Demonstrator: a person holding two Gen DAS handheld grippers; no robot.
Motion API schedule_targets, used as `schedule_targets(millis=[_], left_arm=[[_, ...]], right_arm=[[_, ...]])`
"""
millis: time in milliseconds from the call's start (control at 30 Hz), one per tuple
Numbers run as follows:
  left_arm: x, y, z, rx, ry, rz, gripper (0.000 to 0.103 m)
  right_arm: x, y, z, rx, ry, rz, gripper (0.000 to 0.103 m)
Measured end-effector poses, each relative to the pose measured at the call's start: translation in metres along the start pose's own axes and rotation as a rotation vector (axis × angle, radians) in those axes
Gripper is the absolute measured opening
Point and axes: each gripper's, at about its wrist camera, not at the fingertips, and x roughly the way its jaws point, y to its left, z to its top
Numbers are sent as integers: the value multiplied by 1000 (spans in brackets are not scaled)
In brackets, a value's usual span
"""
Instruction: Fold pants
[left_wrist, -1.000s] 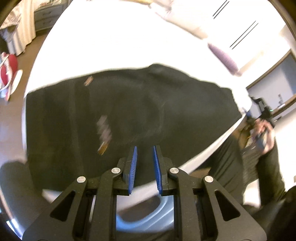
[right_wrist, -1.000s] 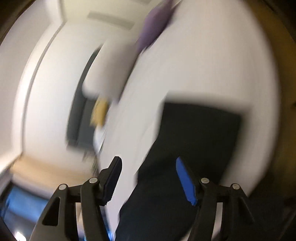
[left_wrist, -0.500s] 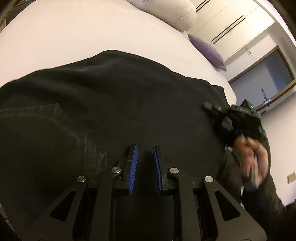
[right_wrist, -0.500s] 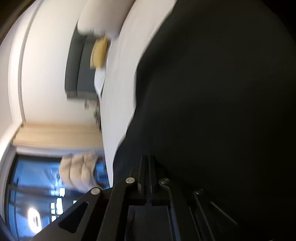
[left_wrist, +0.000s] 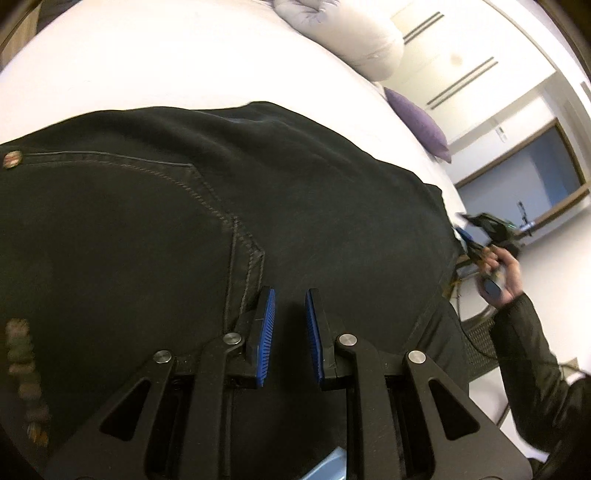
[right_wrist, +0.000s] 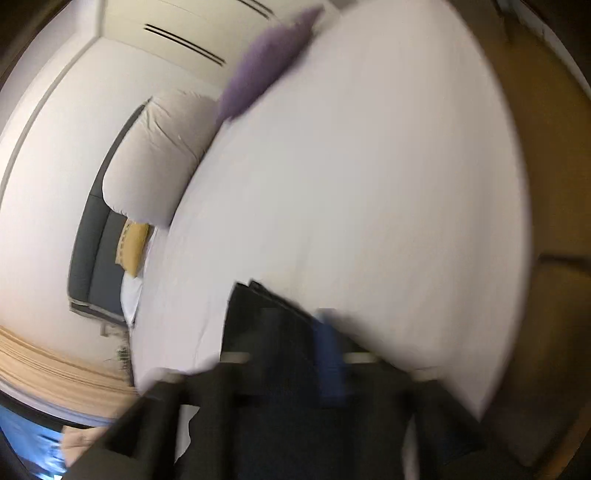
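White bedding carries the work, with the left gripper low over the black pants, jaws narrowly apart and empty. At the far hem, the right gripper has just been opening; nothing is visibly held. The pants lie flat and compact on the bed, so the folding seems well along. Beyond lie a rolled duvet and a purple cushion.

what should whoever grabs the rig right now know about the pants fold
Left gripper: jaws narrowly open, empty, over the back pocket.
Right gripper: jaws have just been opening; nothing seen between them, view blurred; beside the leg end.
Black pants: flat on the white bed, layered at the leg end, so likely folded lengthwise.
Left: the crosswise folds.
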Motion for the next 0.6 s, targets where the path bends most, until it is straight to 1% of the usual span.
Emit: schedule_targets(millis=[33, 67, 133, 200, 233, 333, 400, 433, 467, 600], left_arm=[[-1, -3, 0, 0, 2, 14, 17], [1, -9, 2, 2, 6, 29, 17], [9, -21, 8, 13, 18, 48, 17], [15, -28, 11, 28, 32, 54, 17], [19, -30, 13, 36, 35, 61, 17], [20, -30, 17, 45, 45, 69, 17], [24, -27, 18, 34, 52, 59, 17], [24, -25, 18, 26, 52, 52, 17], [24, -24, 17, 23, 50, 46, 17], [21, -20, 14, 32, 44, 50, 17]], right_arm=[[-14, 3, -2, -12, -13, 13, 65], [-28, 4, -8, -31, -11, 44, 66], [-34, 12, -19, -31, -4, 46, 66], [-47, -8, -23, -1, 1, 42, 66], [-46, -7, -27, 16, 4, 36, 66], [-42, -33, -33, 94, 41, 26, 65], [-33, -33, -40, 129, 71, 13, 64], [-28, -33, -41, 134, 73, 14, 64], [-32, -35, -44, 140, 74, 21, 64], [-8, -46, -42, 219, 91, 65, 64]])
